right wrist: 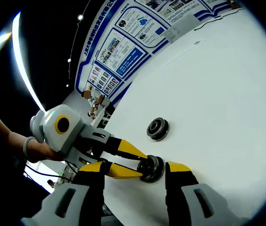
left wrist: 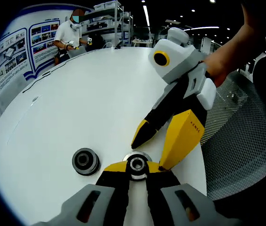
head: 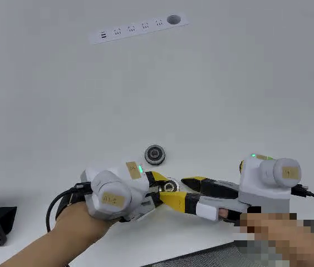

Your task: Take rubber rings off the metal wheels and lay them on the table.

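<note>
Here the left gripper's (left wrist: 137, 169) jaws are clamped on a metal wheel (left wrist: 137, 163) just above the bench (head: 212, 100), while the right gripper's (right wrist: 153, 170) jaws stand apart astride it. Closing on bare metal, they could skid and twist the wheel loose toward the second wheel (head: 155, 154) nearby.

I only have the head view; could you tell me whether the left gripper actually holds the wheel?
Observer: Yes. In its own view, the left gripper has its jaws closed against both sides of the wheel.
Operator: Thank you. And the right gripper?
Observer: In its own view, the right gripper is open, with one jaw on each side of that wheel.
Operator: Is anyone else nearby?
Observer: The left gripper view shows a person standing at the far edge of the table.
</note>
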### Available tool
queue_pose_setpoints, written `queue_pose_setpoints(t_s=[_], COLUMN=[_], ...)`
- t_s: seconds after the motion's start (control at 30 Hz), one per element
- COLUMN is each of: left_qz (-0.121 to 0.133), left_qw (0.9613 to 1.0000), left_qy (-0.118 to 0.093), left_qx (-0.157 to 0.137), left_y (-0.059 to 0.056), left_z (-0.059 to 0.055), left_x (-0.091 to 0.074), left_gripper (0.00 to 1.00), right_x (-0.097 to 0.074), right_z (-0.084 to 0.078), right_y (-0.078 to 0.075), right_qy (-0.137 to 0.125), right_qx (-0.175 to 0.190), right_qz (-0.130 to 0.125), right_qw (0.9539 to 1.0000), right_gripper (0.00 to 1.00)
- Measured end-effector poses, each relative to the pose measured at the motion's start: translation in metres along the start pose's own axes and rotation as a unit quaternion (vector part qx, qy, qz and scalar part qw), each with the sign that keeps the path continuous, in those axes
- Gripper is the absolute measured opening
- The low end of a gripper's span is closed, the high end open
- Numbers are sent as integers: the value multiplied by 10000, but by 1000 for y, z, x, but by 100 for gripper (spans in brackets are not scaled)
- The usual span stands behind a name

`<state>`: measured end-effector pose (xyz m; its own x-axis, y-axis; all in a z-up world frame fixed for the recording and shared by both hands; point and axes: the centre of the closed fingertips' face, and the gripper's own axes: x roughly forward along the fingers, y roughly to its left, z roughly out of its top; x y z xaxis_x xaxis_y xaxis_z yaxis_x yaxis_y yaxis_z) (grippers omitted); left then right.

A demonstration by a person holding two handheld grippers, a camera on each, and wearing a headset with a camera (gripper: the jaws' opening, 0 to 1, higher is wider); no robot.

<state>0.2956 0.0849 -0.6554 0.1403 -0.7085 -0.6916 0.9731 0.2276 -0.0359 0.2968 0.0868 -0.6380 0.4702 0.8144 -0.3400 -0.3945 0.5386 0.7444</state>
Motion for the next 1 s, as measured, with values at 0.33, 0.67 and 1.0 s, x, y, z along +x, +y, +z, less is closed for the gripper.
queue_pose_setpoints(t_s=[0.33, 0.67, 1.0], left_qz=[-1, 1, 1], left_qw=[10000, 10000, 10000], left_qy=[-16, -37, -43], left_qx=[15, -10, -14], left_y=[0, 0, 0], left_z=[0, 1, 0], left_x=[0, 0, 0], left_gripper=[13, 13, 13], right_x=[6, 6, 0], right_z=[-2, -5, -1], right_y=[-8, -8, -4], right_qy=[106, 135, 105], right_qx=[382, 749, 706], right_qz=[-195, -114, -60], right_qw=[9990, 9970, 9974], right_gripper=[42, 43, 40])
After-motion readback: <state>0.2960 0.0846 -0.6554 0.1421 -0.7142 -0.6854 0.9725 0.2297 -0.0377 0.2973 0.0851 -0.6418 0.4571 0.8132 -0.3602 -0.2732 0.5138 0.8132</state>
